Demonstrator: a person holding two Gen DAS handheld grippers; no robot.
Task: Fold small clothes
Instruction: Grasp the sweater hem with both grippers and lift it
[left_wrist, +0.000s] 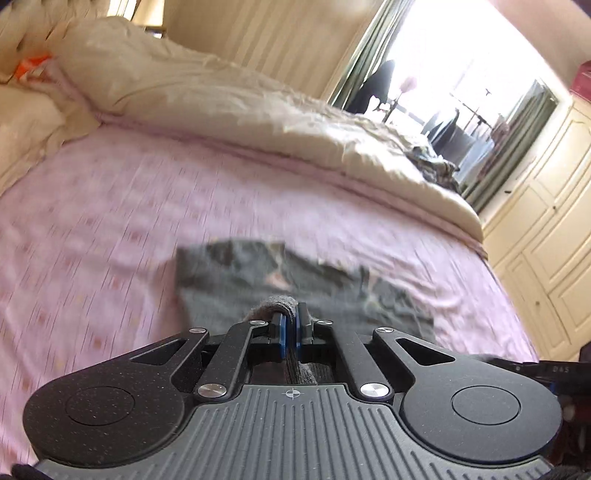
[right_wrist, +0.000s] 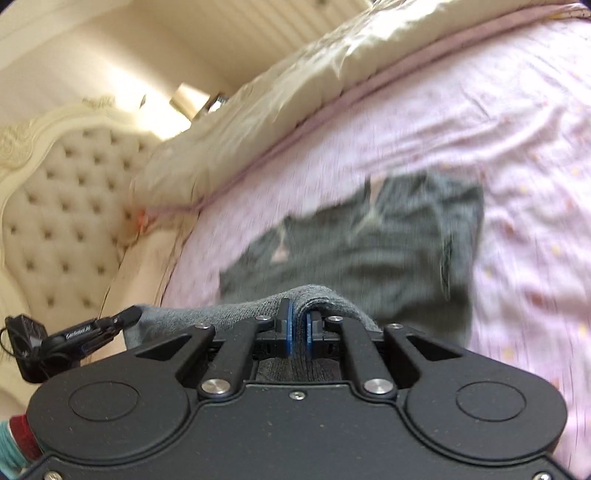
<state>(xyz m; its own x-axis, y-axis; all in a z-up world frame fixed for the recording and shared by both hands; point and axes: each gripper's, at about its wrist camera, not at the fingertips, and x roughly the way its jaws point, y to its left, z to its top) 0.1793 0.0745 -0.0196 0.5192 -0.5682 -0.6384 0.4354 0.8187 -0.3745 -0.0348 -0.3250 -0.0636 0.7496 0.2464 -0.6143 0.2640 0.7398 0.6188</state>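
A small grey knitted garment (left_wrist: 295, 284) lies on the pink bedsheet (left_wrist: 110, 206), blurred by motion. My left gripper (left_wrist: 290, 321) is shut on a fold of its near edge, with grey fabric bunched over and between the blue pads. In the right wrist view the same grey garment (right_wrist: 369, 251) spreads across the sheet. My right gripper (right_wrist: 298, 325) is shut on another lifted part of its near edge, and the cloth drapes over the fingertips. The left gripper's body (right_wrist: 66, 336) shows at the lower left of the right wrist view.
A cream duvet (left_wrist: 221, 99) is bunched along the far side of the bed. A tufted headboard (right_wrist: 62, 206) stands at the bed's head. Cream wardrobe doors (left_wrist: 546, 229) line the right, with a bright window (left_wrist: 461, 74) and a dark heap of clothes (left_wrist: 432, 162) beyond the duvet.
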